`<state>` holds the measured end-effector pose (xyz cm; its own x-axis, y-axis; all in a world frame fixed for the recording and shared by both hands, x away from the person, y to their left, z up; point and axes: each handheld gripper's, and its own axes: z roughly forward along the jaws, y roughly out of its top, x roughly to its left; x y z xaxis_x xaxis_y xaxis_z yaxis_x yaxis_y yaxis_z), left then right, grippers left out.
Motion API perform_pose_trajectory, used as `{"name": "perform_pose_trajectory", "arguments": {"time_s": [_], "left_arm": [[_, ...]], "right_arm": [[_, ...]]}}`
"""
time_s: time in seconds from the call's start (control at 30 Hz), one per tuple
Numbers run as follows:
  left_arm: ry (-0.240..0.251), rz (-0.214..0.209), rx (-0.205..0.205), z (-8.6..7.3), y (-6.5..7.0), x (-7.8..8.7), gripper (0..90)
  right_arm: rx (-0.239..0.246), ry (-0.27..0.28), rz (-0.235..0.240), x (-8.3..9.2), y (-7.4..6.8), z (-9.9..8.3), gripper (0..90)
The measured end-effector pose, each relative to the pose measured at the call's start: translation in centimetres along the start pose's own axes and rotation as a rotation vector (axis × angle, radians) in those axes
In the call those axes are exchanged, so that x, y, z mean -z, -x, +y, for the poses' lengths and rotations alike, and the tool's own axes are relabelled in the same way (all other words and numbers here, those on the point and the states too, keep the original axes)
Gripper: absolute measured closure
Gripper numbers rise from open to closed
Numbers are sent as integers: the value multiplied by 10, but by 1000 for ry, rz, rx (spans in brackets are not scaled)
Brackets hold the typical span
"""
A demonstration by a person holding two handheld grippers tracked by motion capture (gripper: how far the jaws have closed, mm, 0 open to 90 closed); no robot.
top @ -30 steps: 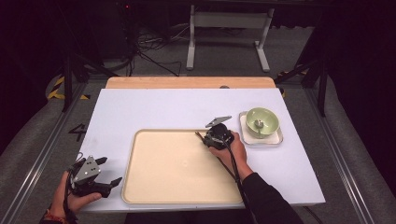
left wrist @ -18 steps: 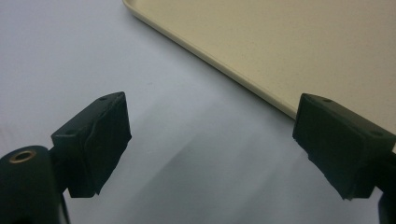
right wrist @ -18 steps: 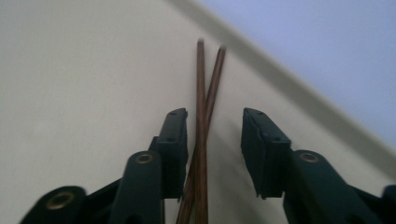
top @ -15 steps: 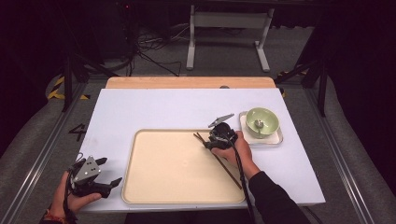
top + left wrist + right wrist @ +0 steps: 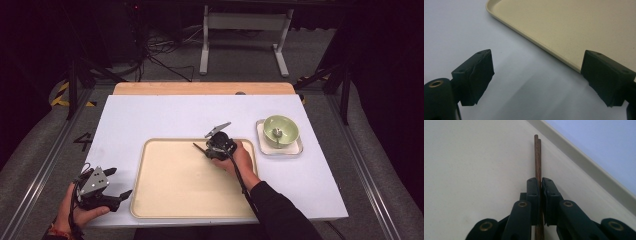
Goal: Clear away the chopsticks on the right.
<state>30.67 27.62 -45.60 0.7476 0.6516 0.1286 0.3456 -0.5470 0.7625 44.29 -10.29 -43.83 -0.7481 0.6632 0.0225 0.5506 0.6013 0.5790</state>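
Observation:
A pair of brown wooden chopsticks (image 5: pixel 537 157) lies along the beige tray (image 5: pixel 170 190), close to its far rim (image 5: pixel 584 162). My right gripper (image 5: pixel 540 181) has just been closing with the chopsticks between its jaws, and its pads now press on them. From above, the right gripper (image 5: pixel 207 149) sits over the tray's far right part, with the chopstick tips (image 5: pixel 196 145) sticking out to the left. My left gripper (image 5: pixel 120 182) rests at the tray's near left corner. The left gripper (image 5: pixel 539 60) is open with only bare table between its jaws.
A green bowl (image 5: pixel 281 130) with a spoon in it stands on a white square plate (image 5: pixel 265 148) to the right of the tray. The white table top (image 5: pixel 150 115) ends at a wooden strip (image 5: pixel 200 88) at the back.
My right gripper has shifted a little to the left over the tray with the chopsticks. The left hand has stayed where it was.

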Motion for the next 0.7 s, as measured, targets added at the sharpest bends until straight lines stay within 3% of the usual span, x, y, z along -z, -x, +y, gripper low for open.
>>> {"name": "perform_pose_trajectory", "arguments": {"time_s": [0.13, 0.37, 0.5, 0.7], "left_arm": [[2, -7, 0, -1, -1, 0, 121], [-5, -12, -6, -1, 0, -1, 120], [-11, -13, -10, -1, 0, -2, 120], [-18, -12, -11, -1, 1, -3, 120]], "right_arm": [[30, -7, -7, -6, -7, 9, 825], [8, -7, -46, 1, 3, 3, 603], [31, 29, -30, 5, 7, -2, 617], [100, 8, -19, 0, -2, -2, 696]]}}
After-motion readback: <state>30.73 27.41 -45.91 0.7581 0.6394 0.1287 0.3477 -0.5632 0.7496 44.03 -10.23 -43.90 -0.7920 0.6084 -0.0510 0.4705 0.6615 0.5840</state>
